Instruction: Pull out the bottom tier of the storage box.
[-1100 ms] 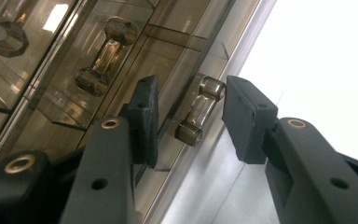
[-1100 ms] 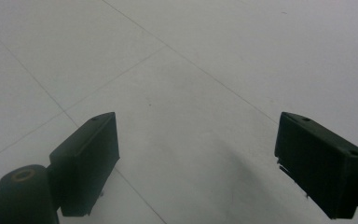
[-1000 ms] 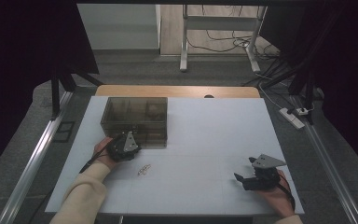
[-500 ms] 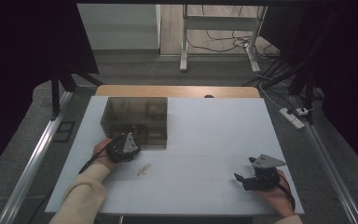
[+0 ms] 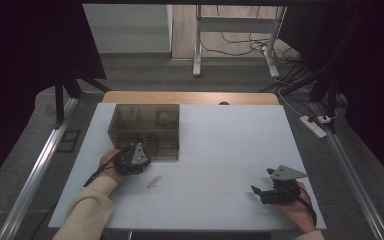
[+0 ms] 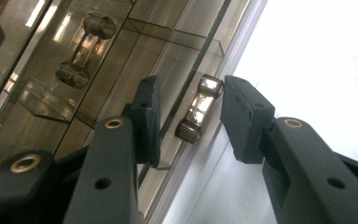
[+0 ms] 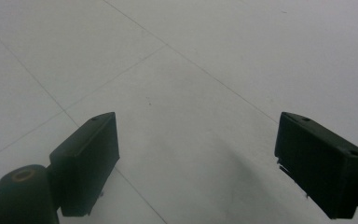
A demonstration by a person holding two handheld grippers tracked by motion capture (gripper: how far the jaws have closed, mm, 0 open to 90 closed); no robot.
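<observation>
My left claw [image 6: 190,116] stands parted around the drawer handle [image 6: 199,108] on the box [image 5: 145,131] front, not yet pinching. I'd centre it, clamp squarely, then pull straight out. My right claw [image 7: 196,163] rests wide open, empty, on the surface [image 5: 220,150].

No legible txt or labels

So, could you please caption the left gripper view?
Left gripper with jaws straddling a drawer handle on the smoky acrylic drawer box.

Small table item [image 5: 154,182] too tiny
</observation>
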